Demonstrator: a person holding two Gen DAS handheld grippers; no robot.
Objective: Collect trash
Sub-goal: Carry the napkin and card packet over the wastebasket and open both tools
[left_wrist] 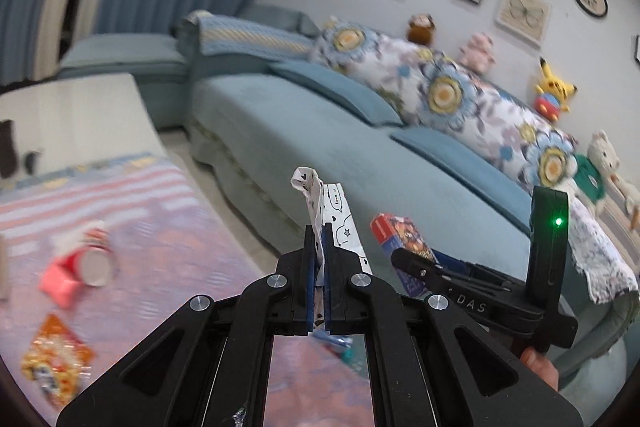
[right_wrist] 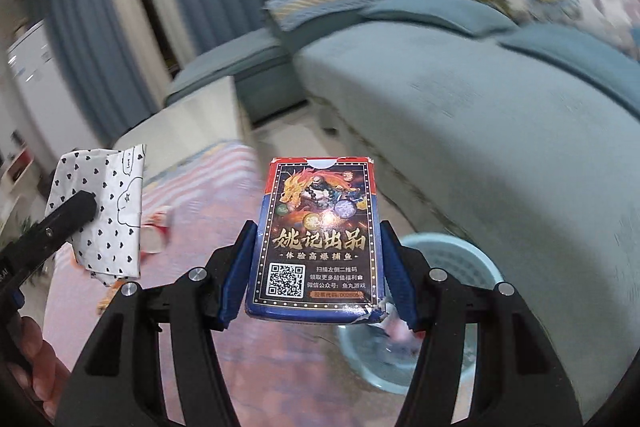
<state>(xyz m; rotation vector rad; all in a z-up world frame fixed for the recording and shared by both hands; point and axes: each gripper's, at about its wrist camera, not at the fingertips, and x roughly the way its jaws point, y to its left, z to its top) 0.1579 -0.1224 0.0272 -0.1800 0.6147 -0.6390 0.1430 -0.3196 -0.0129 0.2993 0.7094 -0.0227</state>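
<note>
My left gripper [left_wrist: 319, 231] is shut on a folded white paper with black hearts [left_wrist: 320, 199], held above the table; the paper also shows at the left of the right wrist view [right_wrist: 108, 211]. My right gripper [right_wrist: 316, 239] is shut on a red and blue playing-card box [right_wrist: 318, 231], held upright over the table edge; the box shows to the right in the left wrist view [left_wrist: 400, 239]. A light blue trash basket [right_wrist: 448, 259] stands on the floor below and right of the card box.
On the table's pink striped cloth [left_wrist: 160, 211] lie a red tipped cup [left_wrist: 86, 265] and an orange snack wrapper [left_wrist: 56, 359]. A blue sofa [left_wrist: 320, 123] with floral cushions and plush toys runs along the right. A person's hand [left_wrist: 540, 367] holds the right gripper.
</note>
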